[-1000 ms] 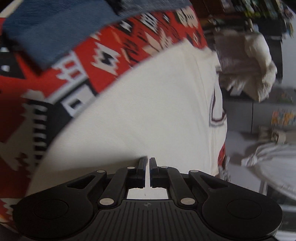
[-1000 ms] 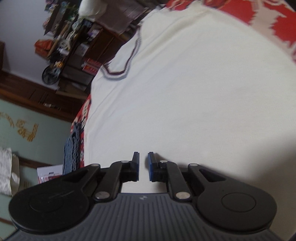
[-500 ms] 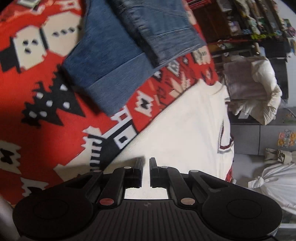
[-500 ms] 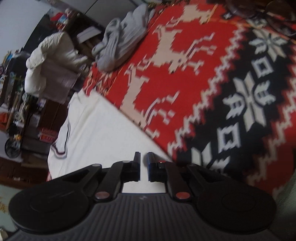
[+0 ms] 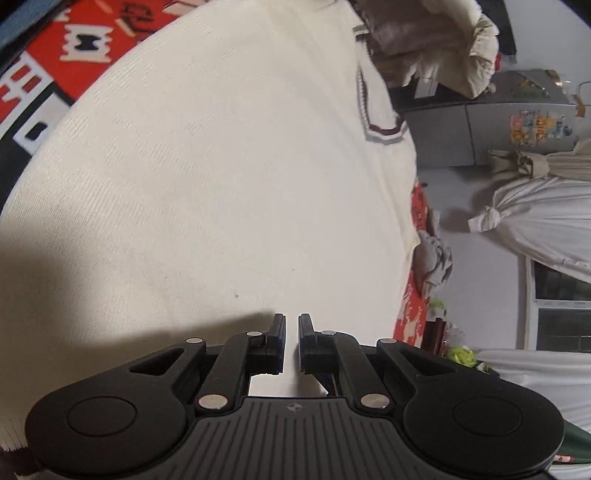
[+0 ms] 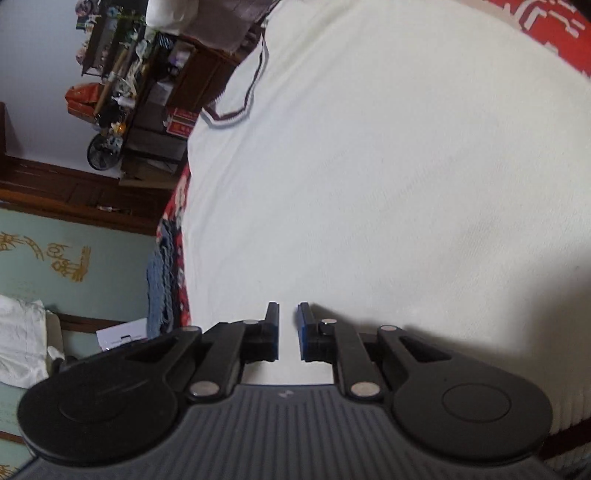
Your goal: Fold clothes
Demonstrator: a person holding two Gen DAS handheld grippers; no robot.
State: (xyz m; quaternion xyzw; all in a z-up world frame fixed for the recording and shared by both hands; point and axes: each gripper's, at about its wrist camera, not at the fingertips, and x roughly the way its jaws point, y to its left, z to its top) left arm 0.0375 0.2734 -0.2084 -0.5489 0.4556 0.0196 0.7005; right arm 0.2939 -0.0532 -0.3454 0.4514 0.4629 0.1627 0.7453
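While both of my tools point across the cream sweater [image 5: 229, 177], it lies spread flat on the red patterned blanket [image 5: 74, 40], filling most of each wrist view. My left gripper [image 5: 291, 319] sits low over the knit near its hem edge; the jaws stand close together with a narrow slit between them, and cream fabric shows through that slit, but I cannot tell whether any cloth is pinched. My right gripper [image 6: 288, 308] is in a like pose: jaws nearly together, blue pads [image 6: 303, 332] facing inward, a thin gap showing knit behind; whether it grips cloth I also cannot tell. The sweater's collar, trimmed with dark maroon stripes [image 5: 384, 129], lies toward the far edge of the blanket in both views [image 6: 229, 118]. Blanket is exposed at the upper left corner of the left view and at the upper right corner [image 6: 554, 26] of the right view. A folded blue denim item [image 6: 162, 280] rests at the blanket's left edge beside the sweater.
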